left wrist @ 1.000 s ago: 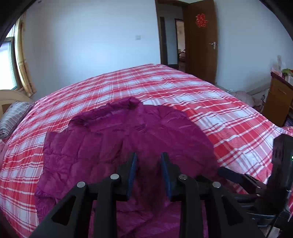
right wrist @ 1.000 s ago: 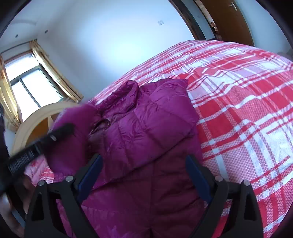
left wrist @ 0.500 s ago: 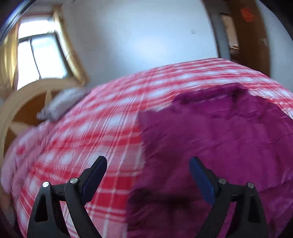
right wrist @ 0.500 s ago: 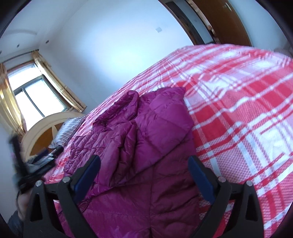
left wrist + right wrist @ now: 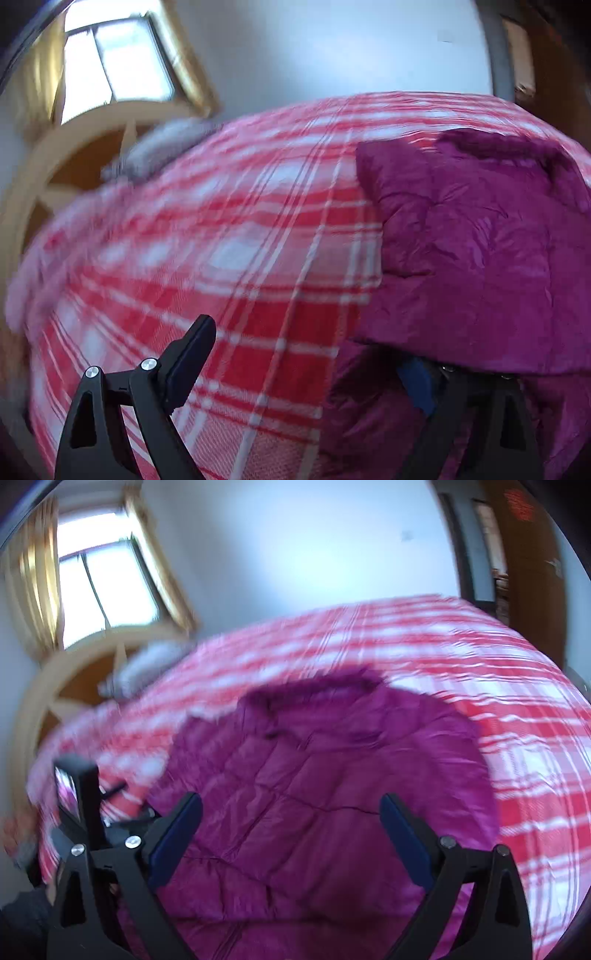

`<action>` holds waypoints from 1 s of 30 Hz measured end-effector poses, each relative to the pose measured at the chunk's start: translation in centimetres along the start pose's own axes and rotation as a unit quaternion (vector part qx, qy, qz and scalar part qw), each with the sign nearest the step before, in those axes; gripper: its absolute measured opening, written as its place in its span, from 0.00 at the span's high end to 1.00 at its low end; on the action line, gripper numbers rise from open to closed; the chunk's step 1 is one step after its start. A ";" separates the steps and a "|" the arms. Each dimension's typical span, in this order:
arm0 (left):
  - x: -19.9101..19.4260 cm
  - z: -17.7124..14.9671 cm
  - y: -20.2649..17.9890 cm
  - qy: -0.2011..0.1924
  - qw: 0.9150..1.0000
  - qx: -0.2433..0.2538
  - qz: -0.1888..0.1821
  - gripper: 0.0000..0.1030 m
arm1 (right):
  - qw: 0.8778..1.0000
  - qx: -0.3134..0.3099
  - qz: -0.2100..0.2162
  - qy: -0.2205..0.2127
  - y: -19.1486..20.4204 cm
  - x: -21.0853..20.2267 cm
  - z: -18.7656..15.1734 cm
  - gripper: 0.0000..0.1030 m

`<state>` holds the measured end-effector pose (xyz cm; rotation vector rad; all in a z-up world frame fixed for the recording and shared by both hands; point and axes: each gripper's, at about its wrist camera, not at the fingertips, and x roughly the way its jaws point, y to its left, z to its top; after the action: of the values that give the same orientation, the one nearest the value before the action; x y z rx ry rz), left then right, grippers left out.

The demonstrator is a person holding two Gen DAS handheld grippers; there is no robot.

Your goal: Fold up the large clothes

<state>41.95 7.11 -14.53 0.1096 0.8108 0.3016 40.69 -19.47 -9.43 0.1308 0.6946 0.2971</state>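
Bedroom with pale walls, seen through two blurred wrist views. At far left, a bright window (image 5: pixel 107 587) with yellow curtains (image 5: pixel 35 590). Below it, a curved wooden headboard (image 5: pixel 55 162) and a grey striped pillow (image 5: pixel 166 147). A bed with a red and white plaid cover (image 5: pixel 221 258) fills the middle.

On the bed's near edge, low at the left of the right wrist view, the left gripper (image 5: pixel 306 369) shows as a black block. In its own view its jaws are spread wide, having just opened: one finger is over bare plaid, the other, with a blue pad, sits tucked under the folded edge of the jacket. Nothing is pinched.

A magenta quilted down jacket (image 5: pixel 325 794) lies flat in the centre of the bed, collar away from the cameras, partly folded over itself.

The right gripper (image 5: pixel 291 819) hovers above the jacket with its fingers released and empty.

At far right, a brown wooden door (image 5: pixel 532 561) bears a red ornament (image 5: pixel 521 502), too blurred to read.
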 end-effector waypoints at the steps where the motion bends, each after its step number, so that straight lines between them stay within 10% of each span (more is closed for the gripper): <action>1: 0.6 -0.4 1.0 0.014 1.000 -0.021 -0.001 0.10 | 1.000 -0.012 -0.016 0.015 0.6 1.4 0.0 0.04; 5: 1.3 -1.3 3.8 0.039 0.995 -0.078 -0.043 0.10 | 0.999 -0.020 -0.024 0.030 0.8 3.5 -1.2 0.04; 8: 0.1 -1.9 3.2 0.035 0.997 -0.032 -0.055 0.10 | 0.997 -0.047 -0.037 0.038 1.3 4.3 -2.1 0.04; 18: -7.5 4.4 1.1 -0.136 0.990 0.000 -0.040 0.10 | 0.998 -0.036 -0.039 0.046 -0.5 4.6 -4.4 0.06; 25: -1.9 5.2 -6.4 -0.061 0.993 0.083 -0.058 0.10 | 0.998 0.012 -0.038 -0.041 -0.5 -0.7 -0.7 0.20; 30: 1.9 2.6 -7.5 -0.013 0.994 0.080 -0.067 0.09 | 1.000 0.002 -0.016 0.001 0.3 2.9 0.5 0.28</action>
<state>46.70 0.60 -15.64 0.2068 0.8125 0.1078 43.10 -18.31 -10.75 0.1224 0.6983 0.2650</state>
